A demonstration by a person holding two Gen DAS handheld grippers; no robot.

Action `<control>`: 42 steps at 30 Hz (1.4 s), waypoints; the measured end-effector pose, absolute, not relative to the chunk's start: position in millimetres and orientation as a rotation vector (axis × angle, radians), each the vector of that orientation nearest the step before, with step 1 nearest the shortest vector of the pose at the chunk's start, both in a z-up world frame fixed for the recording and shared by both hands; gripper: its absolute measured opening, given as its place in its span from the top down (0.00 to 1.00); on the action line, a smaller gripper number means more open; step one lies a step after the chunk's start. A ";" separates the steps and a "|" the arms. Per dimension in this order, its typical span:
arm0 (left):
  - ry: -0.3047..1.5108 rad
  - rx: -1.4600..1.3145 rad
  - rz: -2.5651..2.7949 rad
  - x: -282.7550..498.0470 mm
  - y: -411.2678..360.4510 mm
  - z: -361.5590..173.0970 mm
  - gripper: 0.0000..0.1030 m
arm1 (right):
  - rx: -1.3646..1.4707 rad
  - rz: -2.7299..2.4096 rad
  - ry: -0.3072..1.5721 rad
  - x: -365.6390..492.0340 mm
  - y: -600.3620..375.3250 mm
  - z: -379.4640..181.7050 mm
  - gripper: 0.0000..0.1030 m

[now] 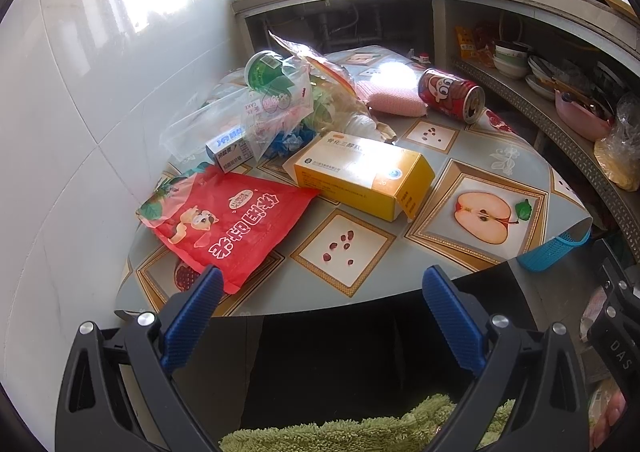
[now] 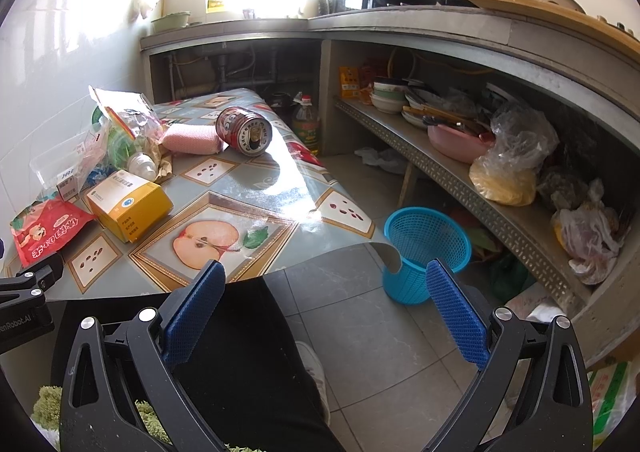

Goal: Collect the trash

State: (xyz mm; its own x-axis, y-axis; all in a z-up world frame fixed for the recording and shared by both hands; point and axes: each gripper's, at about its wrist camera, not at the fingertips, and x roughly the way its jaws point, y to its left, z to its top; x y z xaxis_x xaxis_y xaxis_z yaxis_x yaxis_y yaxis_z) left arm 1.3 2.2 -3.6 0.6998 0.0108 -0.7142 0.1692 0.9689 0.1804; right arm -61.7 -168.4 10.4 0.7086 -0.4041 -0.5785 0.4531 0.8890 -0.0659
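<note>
Both your left gripper point(image 1: 322, 302) and right gripper point(image 2: 326, 298) are spread and empty. The red pouch point(image 1: 230, 222) lies beside the yellow box point(image 1: 364, 176): light, limp, slippery; pinch its near edge.

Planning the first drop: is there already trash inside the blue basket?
No, the blue basket on the floor looks empty through its open top.

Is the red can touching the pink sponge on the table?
Touching. In the right wrist view the red can, lying on its side, rests against the end of the pink sponge, with no tablecloth visible between them.
</note>
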 end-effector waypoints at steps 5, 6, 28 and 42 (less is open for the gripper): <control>0.795 0.242 -0.089 2.2 2.5 -4.5 0.05 | 0.083 -0.476 0.620 -60.2 -168.2 10.1 0.06; 0.795 0.242 -0.089 2.4 2.7 -4.8 0.05 | 0.083 -0.475 0.622 -59.5 -168.1 9.8 0.06; 0.800 0.242 -0.086 4.1 5.3 -5.4 0.05 | 0.084 -0.476 0.622 -55.3 -166.4 11.2 0.06; 0.805 0.245 -0.081 6.0 5.4 -5.3 0.05 | 0.082 -0.478 0.621 -56.0 -168.3 10.4 0.06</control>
State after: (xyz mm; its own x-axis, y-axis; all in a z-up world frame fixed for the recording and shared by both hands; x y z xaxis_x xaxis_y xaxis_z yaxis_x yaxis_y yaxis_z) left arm 6.0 5.4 -5.3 0.6917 0.0211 -0.7219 0.1649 0.9685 0.1863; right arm -56.0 -168.3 10.4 0.7087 -0.4060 -0.5770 0.4546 0.8882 -0.0667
